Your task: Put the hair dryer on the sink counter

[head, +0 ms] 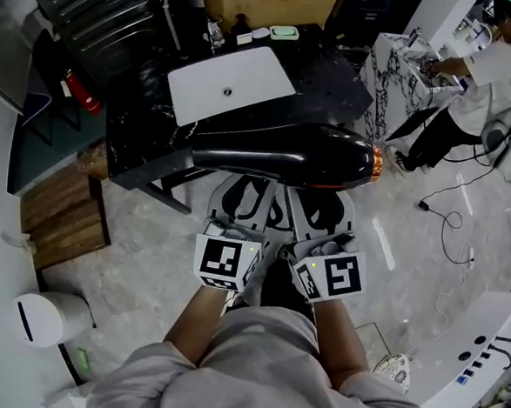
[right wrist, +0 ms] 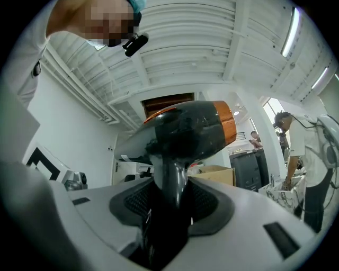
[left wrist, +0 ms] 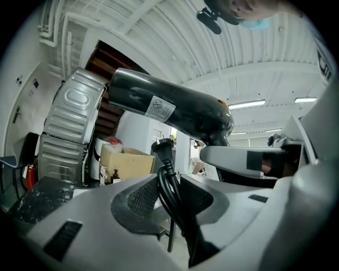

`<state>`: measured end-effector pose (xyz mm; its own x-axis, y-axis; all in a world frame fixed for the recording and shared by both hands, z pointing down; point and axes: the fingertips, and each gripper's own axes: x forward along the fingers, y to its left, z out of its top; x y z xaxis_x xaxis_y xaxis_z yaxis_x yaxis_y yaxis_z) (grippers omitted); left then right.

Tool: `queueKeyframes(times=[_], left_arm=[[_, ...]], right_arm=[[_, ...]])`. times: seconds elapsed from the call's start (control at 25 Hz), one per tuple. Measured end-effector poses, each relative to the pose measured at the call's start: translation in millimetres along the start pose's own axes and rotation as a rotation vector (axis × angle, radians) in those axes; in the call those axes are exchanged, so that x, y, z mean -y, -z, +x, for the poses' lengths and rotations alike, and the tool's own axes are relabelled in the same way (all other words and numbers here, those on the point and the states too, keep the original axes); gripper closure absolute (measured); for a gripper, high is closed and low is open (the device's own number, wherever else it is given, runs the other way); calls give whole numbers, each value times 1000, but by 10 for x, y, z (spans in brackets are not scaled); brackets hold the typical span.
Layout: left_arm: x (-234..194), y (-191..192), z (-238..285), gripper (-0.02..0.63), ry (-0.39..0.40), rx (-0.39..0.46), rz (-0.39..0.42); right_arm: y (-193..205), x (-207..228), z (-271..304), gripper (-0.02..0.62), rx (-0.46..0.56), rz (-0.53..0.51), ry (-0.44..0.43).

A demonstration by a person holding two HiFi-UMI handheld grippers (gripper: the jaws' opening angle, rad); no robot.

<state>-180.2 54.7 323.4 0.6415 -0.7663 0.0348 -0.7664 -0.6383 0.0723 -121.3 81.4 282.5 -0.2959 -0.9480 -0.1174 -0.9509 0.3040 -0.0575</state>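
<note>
Hair dryer [head: 285, 153] in air, lying level over near edge of sink counter [head: 334, 82], just in front of white basin [head: 231, 85], orange-ringed nozzle pointing right.

Right gripper [right wrist: 170, 204]: jaws clamped on handle [right wrist: 170, 174] of hair dryer, body above pads.

Left gripper [left wrist: 168, 197]: jaws clamped on folded black cord [left wrist: 170, 185], plug [left wrist: 163, 146] sticking up above pads.

Both grippers side by side below counter edge.
</note>
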Motion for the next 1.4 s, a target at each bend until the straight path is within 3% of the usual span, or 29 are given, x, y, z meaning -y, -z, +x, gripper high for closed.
queueKeyframes(times=[0.6, 1.12, 1.4], left_arm=[[286, 309, 1691, 463, 1, -97, -22], [405, 335, 2416, 463, 26, -109, -16], [388, 372, 2843, 463, 48, -116, -50]], right_arm=[[316, 1619, 605, 407, -59, 70, 16], [348, 2309, 882, 407, -64, 72, 53], [405, 2660, 1166, 407, -97, 56, 66]])
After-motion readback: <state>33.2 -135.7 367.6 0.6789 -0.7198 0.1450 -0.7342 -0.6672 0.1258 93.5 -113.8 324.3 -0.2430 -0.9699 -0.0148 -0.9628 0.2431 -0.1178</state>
